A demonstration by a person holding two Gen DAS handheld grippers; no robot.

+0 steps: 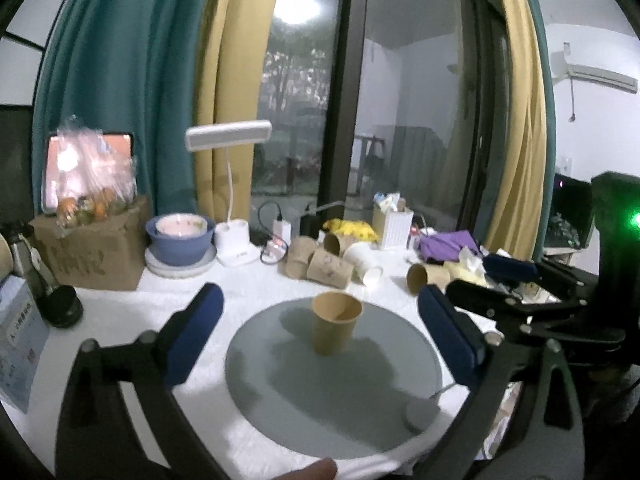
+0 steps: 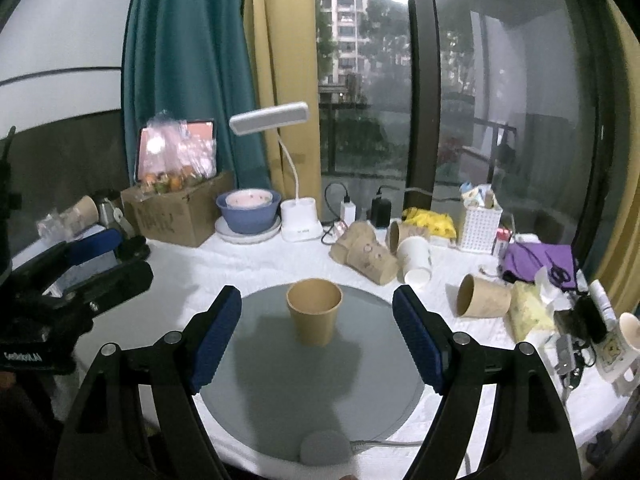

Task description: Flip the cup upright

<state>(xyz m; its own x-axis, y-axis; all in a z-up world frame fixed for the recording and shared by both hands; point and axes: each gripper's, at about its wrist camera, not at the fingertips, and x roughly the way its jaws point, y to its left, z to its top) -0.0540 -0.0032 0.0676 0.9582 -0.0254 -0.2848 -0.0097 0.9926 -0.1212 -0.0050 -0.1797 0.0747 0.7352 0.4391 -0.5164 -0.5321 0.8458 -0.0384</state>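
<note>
A brown paper cup (image 1: pixel 335 323) stands upright, mouth up, on the round grey mat (image 1: pixel 280 400); it also shows in the right wrist view (image 2: pixel 314 311) on the same mat (image 2: pixel 260 380). My left gripper (image 1: pixel 320 320) is open and empty, its blue pads on either side of the cup and short of it. My right gripper (image 2: pixel 317 320) is open and empty, also short of the cup. The right gripper shows at the right of the left wrist view (image 1: pixel 472 280). The left gripper shows at the left of the right wrist view (image 2: pixel 108 256).
Several brown paper cups (image 2: pixel 368 256) and a white cup (image 2: pixel 416 260) lie on their sides behind the mat, another brown one (image 2: pixel 484 296) to the right. A cardboard box (image 2: pixel 176 212), blue bowl (image 2: pixel 248 210), desk lamp (image 2: pixel 296 216), white basket (image 2: pixel 480 224) and clutter line the table's back edge.
</note>
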